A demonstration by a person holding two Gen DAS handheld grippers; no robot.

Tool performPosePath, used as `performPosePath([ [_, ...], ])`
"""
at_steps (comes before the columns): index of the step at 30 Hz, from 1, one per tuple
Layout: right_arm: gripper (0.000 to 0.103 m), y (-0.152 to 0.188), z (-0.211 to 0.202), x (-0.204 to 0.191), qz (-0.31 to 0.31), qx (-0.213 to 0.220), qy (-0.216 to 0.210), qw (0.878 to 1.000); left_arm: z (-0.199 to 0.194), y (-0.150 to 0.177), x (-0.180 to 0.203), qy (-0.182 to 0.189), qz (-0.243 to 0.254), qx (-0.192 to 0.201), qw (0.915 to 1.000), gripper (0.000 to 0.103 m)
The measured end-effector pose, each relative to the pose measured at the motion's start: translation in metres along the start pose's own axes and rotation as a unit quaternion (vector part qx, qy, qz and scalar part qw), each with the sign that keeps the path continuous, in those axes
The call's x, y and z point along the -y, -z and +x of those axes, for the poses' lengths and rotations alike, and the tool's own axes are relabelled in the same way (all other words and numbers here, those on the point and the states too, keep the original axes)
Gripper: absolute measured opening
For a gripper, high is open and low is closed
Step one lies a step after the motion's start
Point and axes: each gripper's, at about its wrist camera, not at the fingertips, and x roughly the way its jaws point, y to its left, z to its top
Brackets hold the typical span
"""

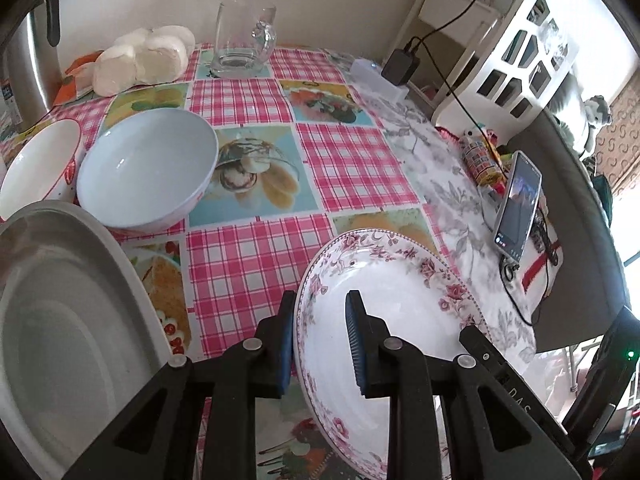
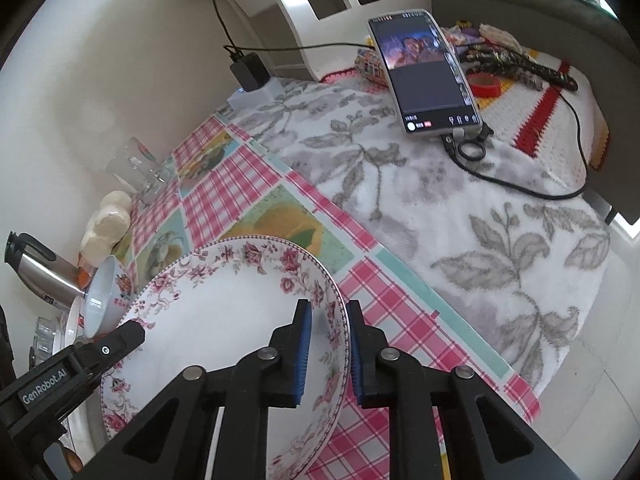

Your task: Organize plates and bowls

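- The left hand-held gripper [image 1: 320, 336] grips one side of the rim of the round white plate with pink flowers [image 1: 394, 304].
- The right hand-held gripper [image 2: 329, 350] grips the other side of the same plate's rim [image 2: 224, 320].
- The plate is tilted, near the front edge of the table with the pink checked cloth [image 1: 248, 248].
- A big white bowl [image 1: 148, 168] sits near the table's left edge, touching a smaller white bowl with red trim [image 1: 38, 166].
- A plain white plate [image 1: 68, 328] is at the front left corner.
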Motion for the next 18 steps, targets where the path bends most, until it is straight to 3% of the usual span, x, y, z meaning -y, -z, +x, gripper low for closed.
performPosePath([
  [18,0.019,0.012,-0.033,-0.051,-0.037,0.043,-0.013,0.998,-0.051,-0.005,-0.04,0.022,-0.028,0.041,0.9985,0.025],
])
